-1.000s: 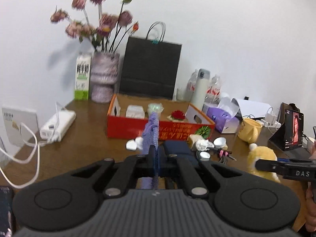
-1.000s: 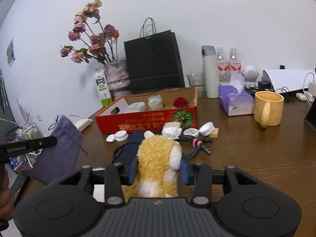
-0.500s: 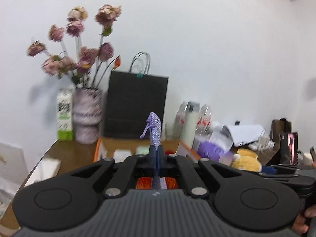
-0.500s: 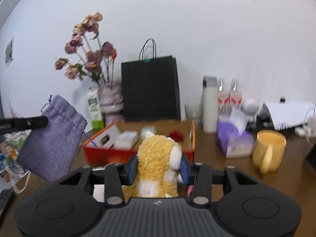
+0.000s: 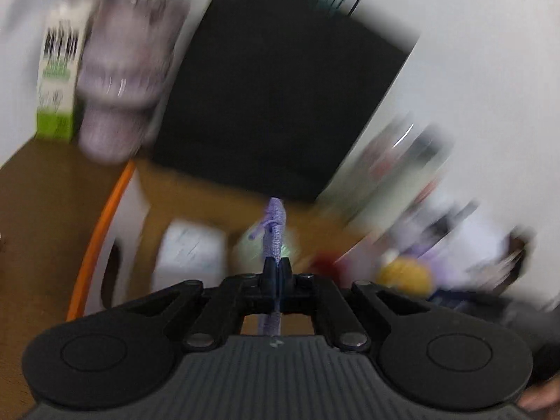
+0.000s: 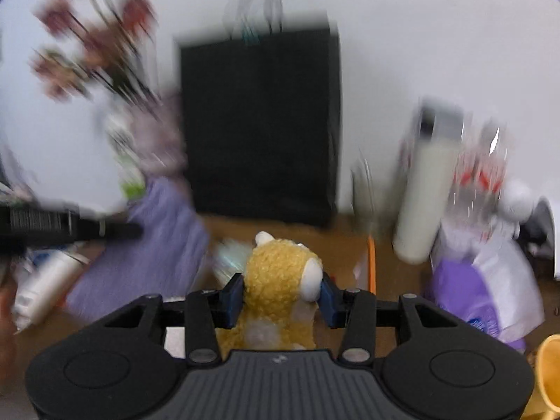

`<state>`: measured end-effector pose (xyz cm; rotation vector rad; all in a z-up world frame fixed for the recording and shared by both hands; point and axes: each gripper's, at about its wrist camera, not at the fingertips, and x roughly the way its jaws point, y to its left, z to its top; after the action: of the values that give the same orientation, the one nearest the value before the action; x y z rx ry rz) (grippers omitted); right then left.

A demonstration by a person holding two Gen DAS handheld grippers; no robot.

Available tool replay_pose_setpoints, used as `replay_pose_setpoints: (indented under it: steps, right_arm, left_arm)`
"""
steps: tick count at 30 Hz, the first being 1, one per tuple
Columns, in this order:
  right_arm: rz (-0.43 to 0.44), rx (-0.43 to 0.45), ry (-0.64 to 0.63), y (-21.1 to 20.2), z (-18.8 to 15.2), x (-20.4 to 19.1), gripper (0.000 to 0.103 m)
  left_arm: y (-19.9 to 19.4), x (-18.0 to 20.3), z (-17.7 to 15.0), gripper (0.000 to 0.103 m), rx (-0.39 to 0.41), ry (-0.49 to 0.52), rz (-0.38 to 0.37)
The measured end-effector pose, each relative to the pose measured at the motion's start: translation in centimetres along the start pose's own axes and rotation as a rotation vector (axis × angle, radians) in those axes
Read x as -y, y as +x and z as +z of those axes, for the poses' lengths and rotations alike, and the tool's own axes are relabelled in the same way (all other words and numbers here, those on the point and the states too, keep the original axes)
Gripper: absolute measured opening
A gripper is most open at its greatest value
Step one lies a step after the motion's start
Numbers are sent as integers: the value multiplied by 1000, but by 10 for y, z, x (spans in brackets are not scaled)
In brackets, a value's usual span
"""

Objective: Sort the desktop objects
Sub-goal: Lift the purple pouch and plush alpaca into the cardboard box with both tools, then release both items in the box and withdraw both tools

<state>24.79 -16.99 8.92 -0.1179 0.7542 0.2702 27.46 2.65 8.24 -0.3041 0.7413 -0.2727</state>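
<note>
Both views are heavily motion-blurred now, where a second ago they were sharp: both grippers are travelling fast. Landmark: the orange box (image 5: 101,231).

Left gripper (image 5: 277,269): jaws pressed almost together, pinching the purple drawstring pouch (image 5: 274,231) edge-on. A second ago the whole desk and the box's front wall lay ahead of it; now the box's left rim and interior fill the lower view, and the black paper bag (image 5: 280,84) behind the box looms large. So the pouch has been carried up and forward, and hangs over the box interior, not touching it as far as the blur allows.

Right gripper (image 6: 280,294): jaws clamped on either side of the yellow plush toy (image 6: 280,280), held upright. The box's right rim (image 6: 371,262) now sits just right of the toy, the brown floor beyond it. The pouch (image 6: 150,245) hangs to the toy's left.

Judgement: both items are in transit to the box, near arrival; release is the remaining step. Exact drop spots inside cannot be read through the blur.
</note>
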Motion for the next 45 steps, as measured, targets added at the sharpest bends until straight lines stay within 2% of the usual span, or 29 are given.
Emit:
replay_pose_setpoints:
  steps: [1, 3, 4, 6, 8, 9, 10, 11, 13, 15, 16, 18, 21, 23, 27, 30, 33, 37, 41, 45]
  right_arm:
    - [-39, -45, -29, 16, -2, -3, 43]
    - [-79, -131, -107, 38, -10, -11, 44]
    - [-68, -163, -112, 44, -12, -11, 46]
    - [-56, -213, -89, 50, -17, -9, 48]
    - [-50, -219, -79, 50, -17, -6, 48]
    - [-55, -223, -82, 50, -16, -6, 50]
    - [-66, -226, -83, 48, -16, -7, 54]
    - [-82, -227, -85, 44, -17, -8, 57]
    - [-98, -208, -92, 31, -15, -12, 74]
    - [-98, -164, -102, 12, -15, -18, 81]
    - [-105, -144, -100, 3, -15, -20, 81]
    - [-106, -105, -91, -14, -15, -24, 81]
    - [-66, -43, -61, -39, -19, -32, 82]
    - [-44, 7, -29, -58, -31, -40, 87]
    - [5, 99, 5, -93, -66, -58, 89]
    - [-12, 132, 4, -106, -97, -71, 90]
    - [-49, 156, 23, -120, -128, -80, 90]
    - [-47, 203, 53, -140, -174, -88, 90]
    - [-70, 229, 30, -155, -216, -99, 90]
    - [-36, 239, 10, -169, -244, -106, 92]
  left_arm:
    - [11, -2, -8, 3, -13, 26, 25]
    - [19, -3, -19, 3, -26, 68, 21]
    - [18, -3, -22, 4, -19, 87, 25]
    - [20, 0, -24, 6, -19, 150, 79]
    - [23, 7, -28, 14, -53, 190, 104]
    - [21, 9, -30, 38, -63, 196, 93]
    - [18, 10, -32, 70, -69, 197, 67]
    - [12, 11, -33, 76, -59, 194, 44]
    - [-6, 17, -36, 82, -14, 214, 25]
    - [-26, 23, -40, 93, 9, 224, 51]
    - [-35, 25, -41, 98, 32, 214, 64]
    - [-59, 24, -48, 102, 90, 178, 91]
    - [-86, 22, -59, 103, 133, 138, 103]
    - [-104, 19, -69, 103, 147, 137, 112]
    - [-134, 13, -97, 103, 174, 139, 147]
    - [-149, 10, -123, 103, 167, 165, 155]
    - [-158, 11, -149, 103, 159, 181, 193]
    - [-172, 11, -189, 103, 170, 190, 176]
    - [-177, 12, -227, 103, 130, 240, 183]
    - [-186, 8, -250, 103, 112, 212, 171]
